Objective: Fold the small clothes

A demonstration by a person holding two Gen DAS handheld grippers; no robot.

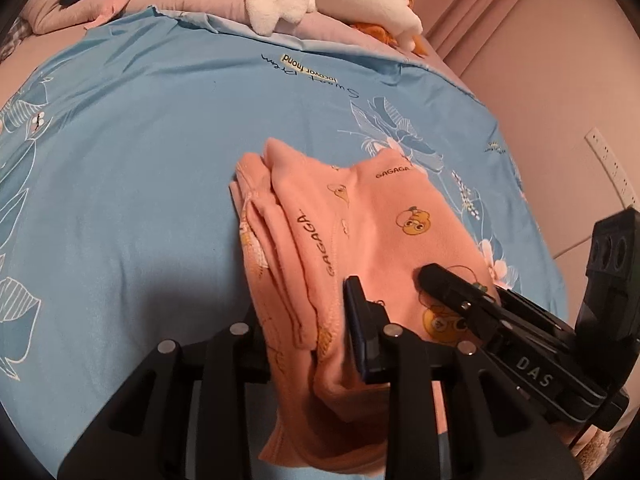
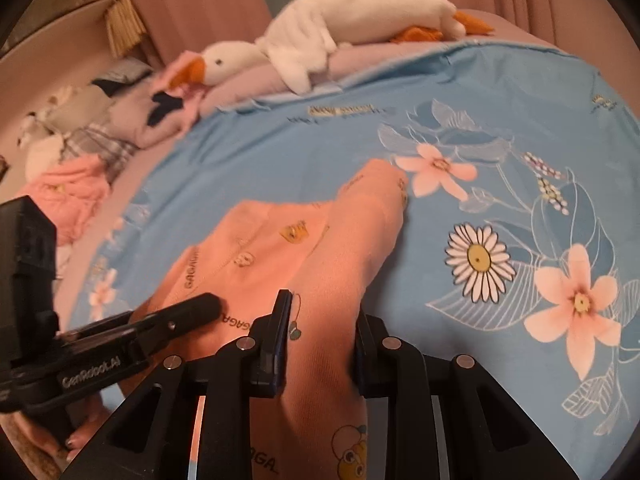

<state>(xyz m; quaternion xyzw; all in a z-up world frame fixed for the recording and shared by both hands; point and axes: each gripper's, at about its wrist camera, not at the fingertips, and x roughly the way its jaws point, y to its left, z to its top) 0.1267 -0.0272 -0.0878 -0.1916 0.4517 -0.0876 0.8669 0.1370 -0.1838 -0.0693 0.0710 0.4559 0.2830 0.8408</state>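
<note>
A small pink garment (image 1: 360, 232) with yellow cartoon prints and "GAGAGA" lettering lies partly folded on the blue floral sheet (image 1: 140, 160). My left gripper (image 1: 312, 320) is shut on the garment's near edge, which bunches between its fingers. My right gripper (image 2: 320, 344) is shut on the same garment (image 2: 280, 256), with pink cloth filling the gap between its fingers. Each gripper shows in the other's view: the right one (image 1: 452, 284) rests on the cloth in the left wrist view, and the left one (image 2: 192, 308) in the right wrist view.
A white plush goose (image 2: 352, 20) lies on pink bedding at the far edge of the sheet. A pile of other clothes (image 2: 72, 192), pink and plaid, sits at the left. A pink curtain and wall (image 1: 540, 80) stand on the right.
</note>
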